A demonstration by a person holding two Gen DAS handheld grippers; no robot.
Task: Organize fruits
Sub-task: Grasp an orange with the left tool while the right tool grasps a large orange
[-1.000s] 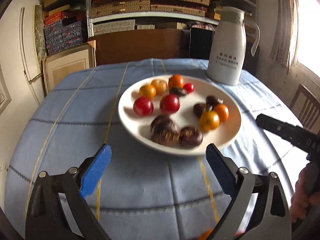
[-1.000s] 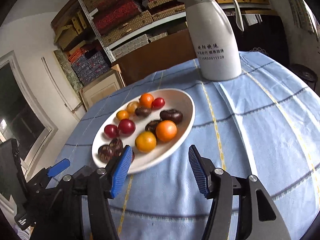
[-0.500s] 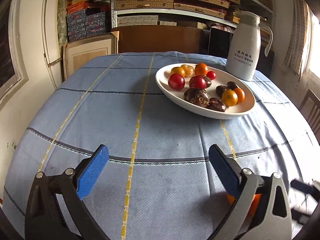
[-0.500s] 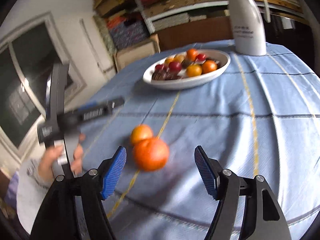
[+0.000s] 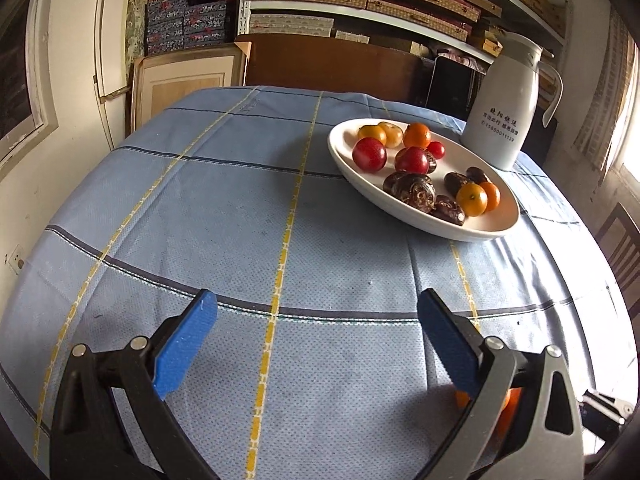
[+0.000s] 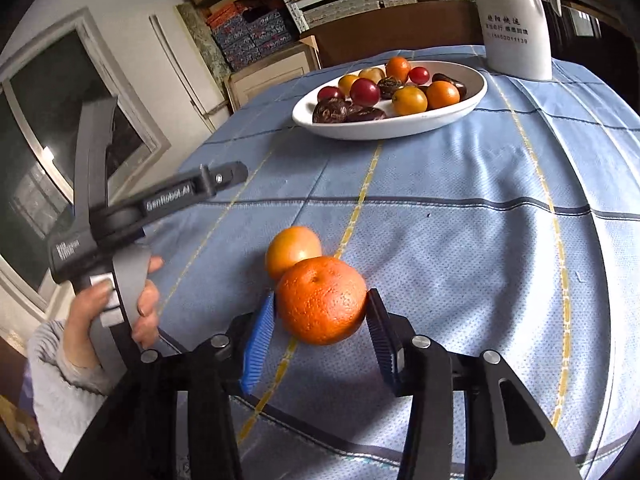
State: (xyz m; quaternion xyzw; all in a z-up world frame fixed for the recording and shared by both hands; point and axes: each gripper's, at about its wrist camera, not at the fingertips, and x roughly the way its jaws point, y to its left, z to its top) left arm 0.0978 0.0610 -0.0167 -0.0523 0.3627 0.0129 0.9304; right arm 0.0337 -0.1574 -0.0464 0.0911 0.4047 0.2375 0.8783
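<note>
A white oval plate (image 5: 492, 232) (image 6: 472, 100) on the blue checked tablecloth holds several small red, orange and dark fruits. My right gripper (image 6: 320, 304) is shut on a large orange (image 6: 322, 300) near the table's front. A second, paler orange (image 6: 293, 247) lies on the cloth just behind it, touching it. My left gripper (image 5: 316, 320) is open and empty over bare cloth at the front left; it also shows in the right wrist view (image 6: 160, 200), held by a hand. An orange (image 5: 504, 412) peeks from behind its right finger.
A white thermos jug (image 5: 508, 108) (image 6: 516, 20) stands just behind the plate. Shelves with boxes and a wooden board are behind the table. A dark chair (image 5: 620, 248) is at the right edge.
My right gripper has closed on the large orange, which was loose between its open jaws. Both grippers have pulled back from the plate toward the table's front. My left gripper stays open.
</note>
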